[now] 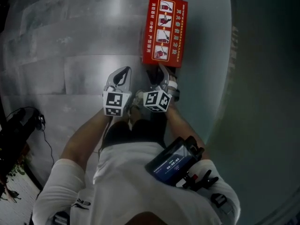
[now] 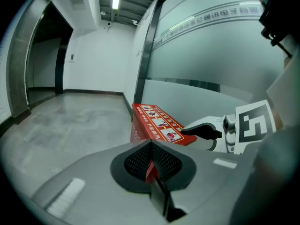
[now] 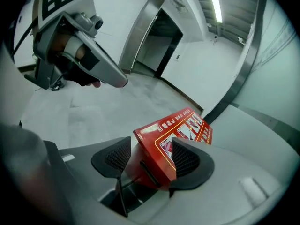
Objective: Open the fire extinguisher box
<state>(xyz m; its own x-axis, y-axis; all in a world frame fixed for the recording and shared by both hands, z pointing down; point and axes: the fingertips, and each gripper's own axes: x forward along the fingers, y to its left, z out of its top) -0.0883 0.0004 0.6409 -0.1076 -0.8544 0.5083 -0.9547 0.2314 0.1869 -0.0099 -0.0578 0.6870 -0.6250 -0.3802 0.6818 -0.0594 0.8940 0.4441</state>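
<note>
The red fire extinguisher box (image 1: 165,29) stands on the grey floor against a frosted glass wall, its lid printed with instruction pictures. My right gripper (image 1: 158,73) is at the box's near end. In the right gripper view the right gripper (image 3: 151,159) is open, and the box's near corner (image 3: 161,142) shows in the gap without the pads pressing on it. My left gripper (image 1: 124,72) hovers just left of the box, apart from it. In the left gripper view the left gripper (image 2: 151,157) is shut and empty, with the box (image 2: 157,123) ahead of it and the right gripper (image 2: 211,131) beside it.
The frosted glass wall (image 1: 206,55) runs along the box's right side, with a dark metal post (image 2: 147,55) behind the box. Grey floor tiles (image 1: 70,46) spread to the left. Black cables and gear (image 1: 21,123) lie at the far left. A dark doorway (image 2: 47,64) opens beyond.
</note>
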